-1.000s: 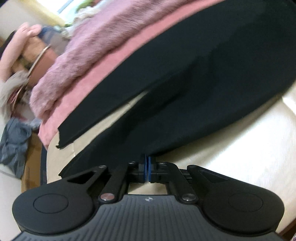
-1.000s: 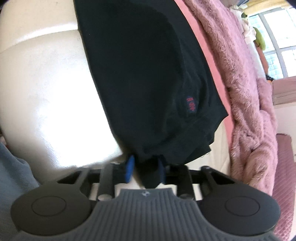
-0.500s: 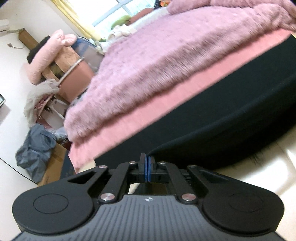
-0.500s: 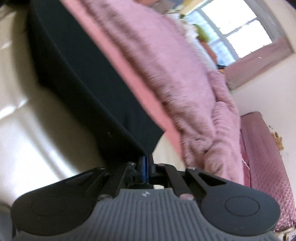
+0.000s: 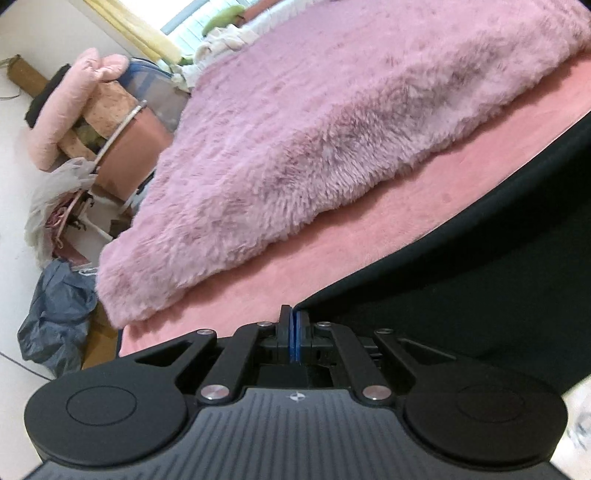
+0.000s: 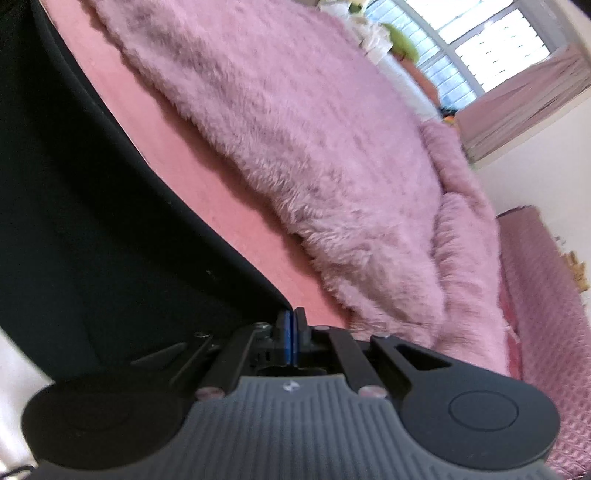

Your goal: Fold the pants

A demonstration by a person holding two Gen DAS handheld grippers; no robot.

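Note:
The black pants (image 5: 461,280) stretch as a taut sheet from my left gripper (image 5: 294,317) off to the right, above a pink sheet. The left gripper is shut on a corner of the fabric. In the right wrist view the pants (image 6: 92,221) fill the left side, and my right gripper (image 6: 291,319) is shut on another corner. The cloth hangs lifted between both grippers; its lower part is hidden behind the gripper bodies.
A fluffy pink blanket (image 5: 332,129) covers the bed beyond a pink sheet (image 5: 277,269). Bags and clutter (image 5: 59,295) stand on the floor at left. A window (image 6: 461,33) and a pink quilted headboard (image 6: 546,295) lie to the right.
Both grippers have lifted the pants off the cream surface and carried them up and forward toward the pink blanket. The pants went from lying flat to hanging taut between them.

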